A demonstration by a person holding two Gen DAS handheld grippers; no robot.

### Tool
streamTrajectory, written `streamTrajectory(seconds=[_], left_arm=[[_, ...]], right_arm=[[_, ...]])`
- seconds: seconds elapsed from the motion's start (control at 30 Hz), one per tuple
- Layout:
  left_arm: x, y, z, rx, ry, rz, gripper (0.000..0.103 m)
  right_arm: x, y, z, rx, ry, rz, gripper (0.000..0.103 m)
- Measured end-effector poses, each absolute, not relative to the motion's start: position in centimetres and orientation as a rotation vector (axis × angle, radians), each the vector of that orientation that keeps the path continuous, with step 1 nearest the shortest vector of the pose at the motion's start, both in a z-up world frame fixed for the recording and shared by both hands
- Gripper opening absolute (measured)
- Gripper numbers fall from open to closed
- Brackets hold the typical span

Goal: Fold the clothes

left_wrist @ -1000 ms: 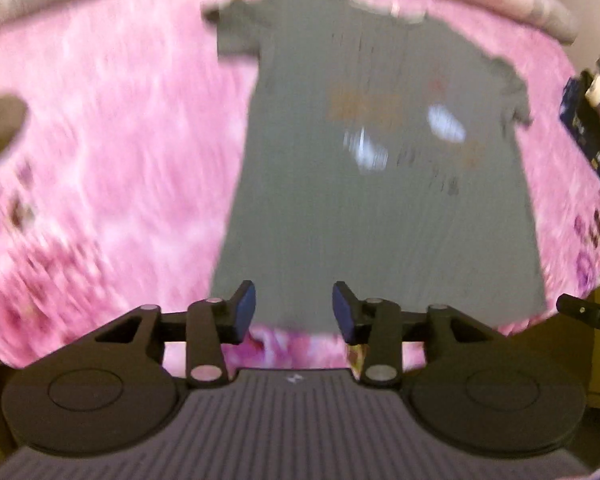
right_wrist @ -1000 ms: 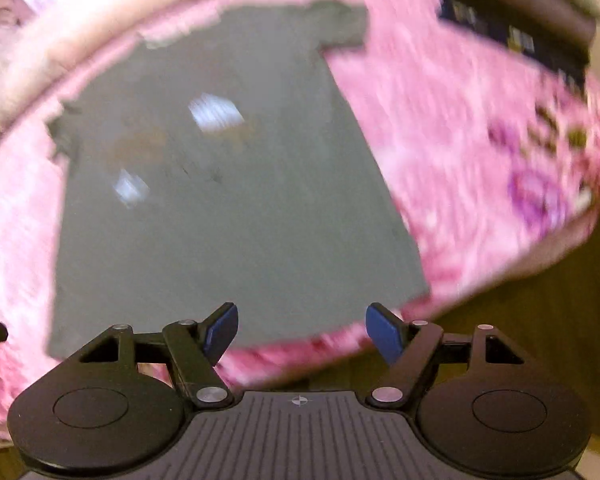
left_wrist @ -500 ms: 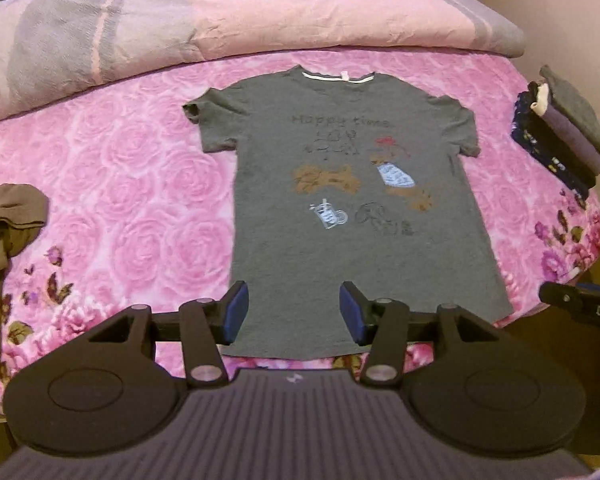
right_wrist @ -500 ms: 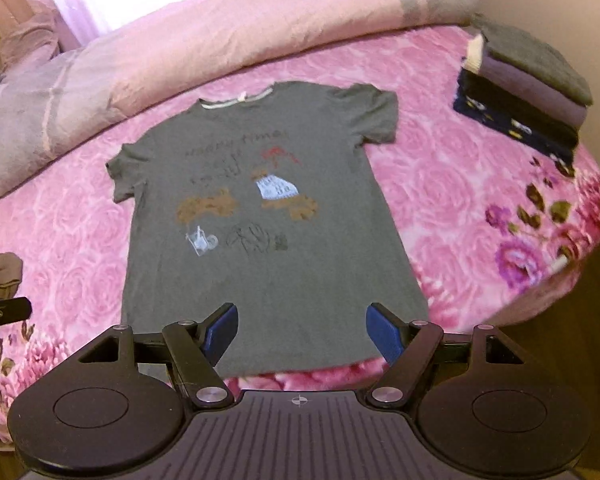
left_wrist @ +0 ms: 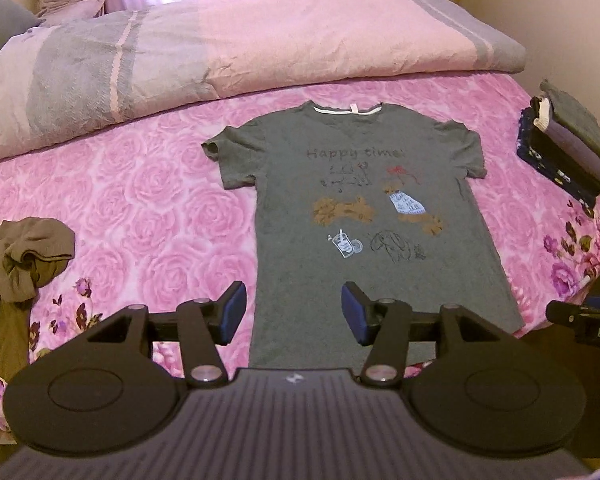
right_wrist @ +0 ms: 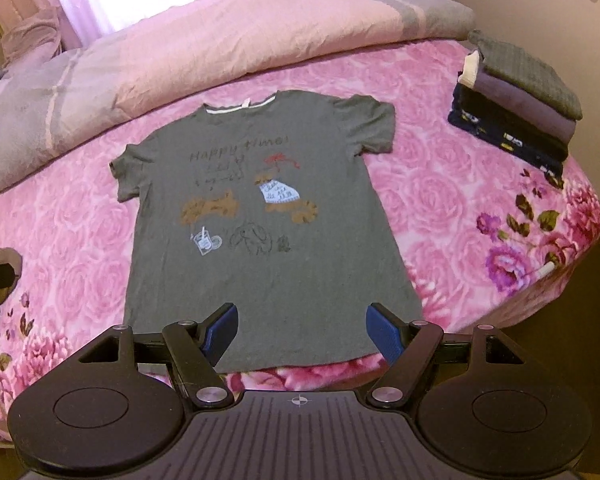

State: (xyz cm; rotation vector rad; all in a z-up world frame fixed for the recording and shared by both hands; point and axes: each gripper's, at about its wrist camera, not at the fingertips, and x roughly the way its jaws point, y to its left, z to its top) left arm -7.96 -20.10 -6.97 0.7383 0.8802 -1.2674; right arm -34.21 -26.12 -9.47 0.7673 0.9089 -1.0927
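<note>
Two tongs, left tongs (left_wrist: 290, 312) and right tongs (right_wrist: 300, 328), held apart, empty. Grey printed cotton T-shirt (left_wrist: 364, 216) spread flat on pink rose-patterned bed (left_wrist: 140, 200): judged light, limp; best pinched at hem corners.

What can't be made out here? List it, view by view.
- Left wrist view: the T-shirt hem, covered by the left gripper body.
- Left wrist view: the crumpled brown garment, cut by the frame edge.
- Right wrist view: the folded stack, lower items' type hidden by upper ones.
</note>
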Motion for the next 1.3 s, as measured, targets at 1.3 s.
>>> streamTrajectory(seconds=[1.3], left_arm=[[-11.2,-20.1,-10.2,0.924,0.924,-1.278,0.051]], right_arm=[[-35.1,-24.7,-12.6,0.87,1.055,-1.078,0.074]])
